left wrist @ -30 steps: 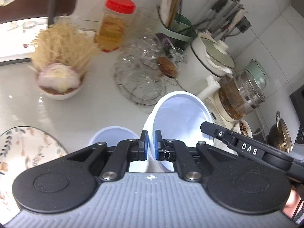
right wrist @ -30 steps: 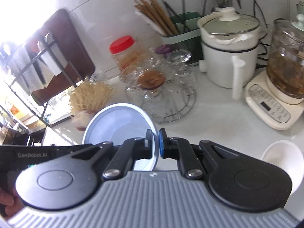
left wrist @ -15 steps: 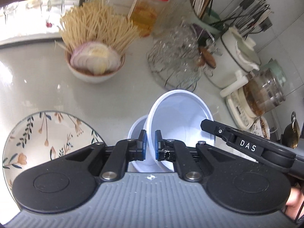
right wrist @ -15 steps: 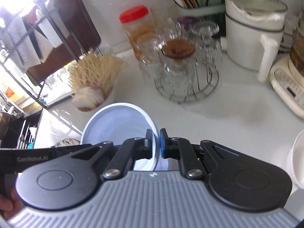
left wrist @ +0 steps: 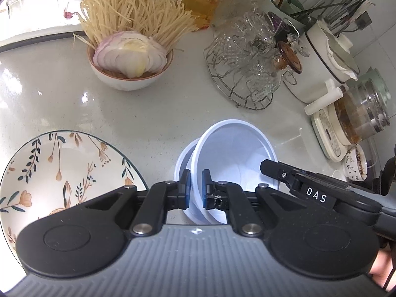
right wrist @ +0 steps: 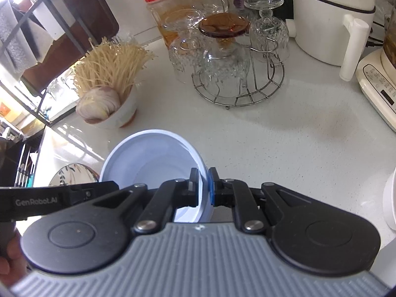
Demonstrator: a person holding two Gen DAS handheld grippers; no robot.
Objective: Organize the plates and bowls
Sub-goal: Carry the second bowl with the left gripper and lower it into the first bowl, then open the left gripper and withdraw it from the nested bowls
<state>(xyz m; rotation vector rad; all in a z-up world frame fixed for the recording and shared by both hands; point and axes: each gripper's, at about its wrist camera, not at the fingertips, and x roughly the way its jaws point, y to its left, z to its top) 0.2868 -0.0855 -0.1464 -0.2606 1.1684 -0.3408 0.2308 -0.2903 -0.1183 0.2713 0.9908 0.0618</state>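
Pale speckled surface (left wrist: 153,113) is seen carrying a floral plate (left wrist: 61,170) and a wire rack of glasses (right wrist: 235,74). A white bowl (left wrist: 235,158) is clamped by its rim in the closed left claw (left wrist: 194,193), tilted over a second bowl. A pale blue bowl (right wrist: 148,158) is pinched at its rim by the closed right claw (right wrist: 203,188).

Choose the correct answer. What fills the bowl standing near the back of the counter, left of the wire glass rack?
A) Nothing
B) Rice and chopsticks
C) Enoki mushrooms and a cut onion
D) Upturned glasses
C: the bowl holds a tall bunch of pale enoki mushrooms with a halved purple onion in front of them.
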